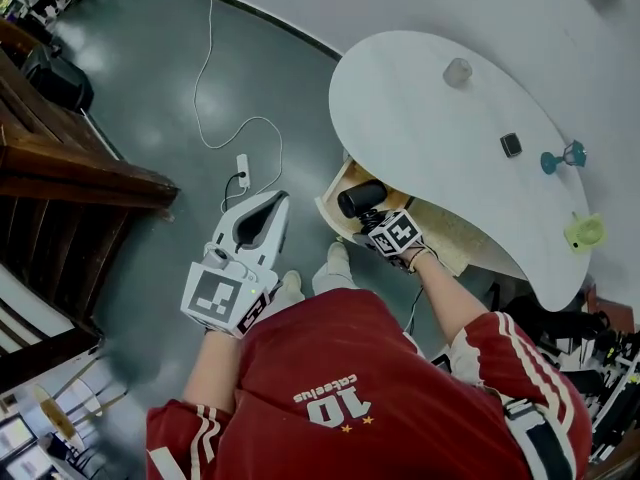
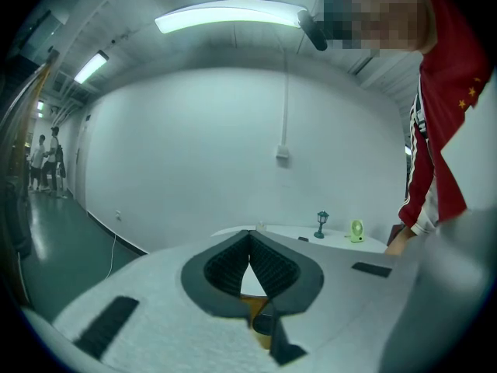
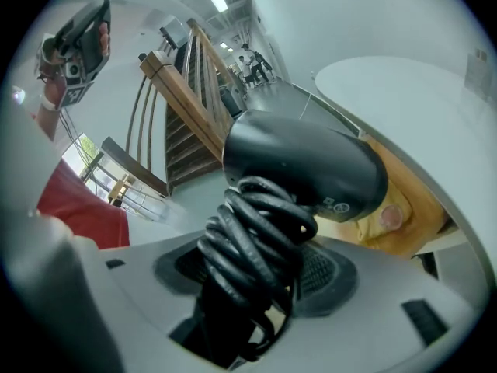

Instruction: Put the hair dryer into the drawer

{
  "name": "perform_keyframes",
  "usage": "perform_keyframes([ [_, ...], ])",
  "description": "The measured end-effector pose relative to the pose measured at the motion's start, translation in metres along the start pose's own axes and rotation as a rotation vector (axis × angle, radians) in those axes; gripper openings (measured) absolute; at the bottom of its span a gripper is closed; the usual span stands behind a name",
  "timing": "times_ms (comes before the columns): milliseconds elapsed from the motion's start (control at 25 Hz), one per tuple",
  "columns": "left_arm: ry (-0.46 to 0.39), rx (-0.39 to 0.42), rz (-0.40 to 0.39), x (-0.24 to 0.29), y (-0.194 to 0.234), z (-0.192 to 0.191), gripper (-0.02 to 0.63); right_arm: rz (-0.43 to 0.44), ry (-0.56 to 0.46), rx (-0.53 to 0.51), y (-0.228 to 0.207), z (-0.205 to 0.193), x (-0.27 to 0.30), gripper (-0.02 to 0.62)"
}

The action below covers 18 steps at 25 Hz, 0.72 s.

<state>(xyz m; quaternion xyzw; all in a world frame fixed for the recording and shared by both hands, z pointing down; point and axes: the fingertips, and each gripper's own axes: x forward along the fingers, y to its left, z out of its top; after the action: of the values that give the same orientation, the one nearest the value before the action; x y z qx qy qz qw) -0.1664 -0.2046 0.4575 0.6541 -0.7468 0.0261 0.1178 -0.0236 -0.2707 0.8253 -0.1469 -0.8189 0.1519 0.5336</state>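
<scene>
Tabletop (image 1: 430, 138) overhangs open drawer (image 1: 334, 196); right gripper (image 1: 375, 218) holds hair dryer (image 1: 360, 198).

A white rounded table (image 1: 420, 118) is carrying a clear cup (image 1: 457, 71) near its far edge, a dark square object (image 1: 511, 145) further right, and a teal lamp (image 1: 563, 156) and green fan (image 1: 584, 232) along its right edge. Its drawer (image 1: 450, 236) is standing open under the near edge. A white cable (image 1: 205, 78) is lying on the floor (image 1: 150, 98).

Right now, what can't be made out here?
- Inside of the drawer: head view, partly under the table and behind the hair dryer.
- Dryer handle in the right gripper: right gripper view, coiled cord covers it.
- Small black item on the table: head view, too small to name.
</scene>
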Motion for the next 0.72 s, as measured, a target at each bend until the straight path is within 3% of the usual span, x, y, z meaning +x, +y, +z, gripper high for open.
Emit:
perform_keyframes([
  [360, 0.000, 0.000, 0.048, 0.001, 0.012, 0.003, -0.003, -0.119, 0.051, -0.049, -0.036, 0.004, 0.014, 0.279],
  [720, 0.019, 0.032, 0.046, 0.013, 0.016, 0.004, -0.003, -0.111, 0.052, -0.032, -0.045, 0.011, 0.018, 0.281],
])
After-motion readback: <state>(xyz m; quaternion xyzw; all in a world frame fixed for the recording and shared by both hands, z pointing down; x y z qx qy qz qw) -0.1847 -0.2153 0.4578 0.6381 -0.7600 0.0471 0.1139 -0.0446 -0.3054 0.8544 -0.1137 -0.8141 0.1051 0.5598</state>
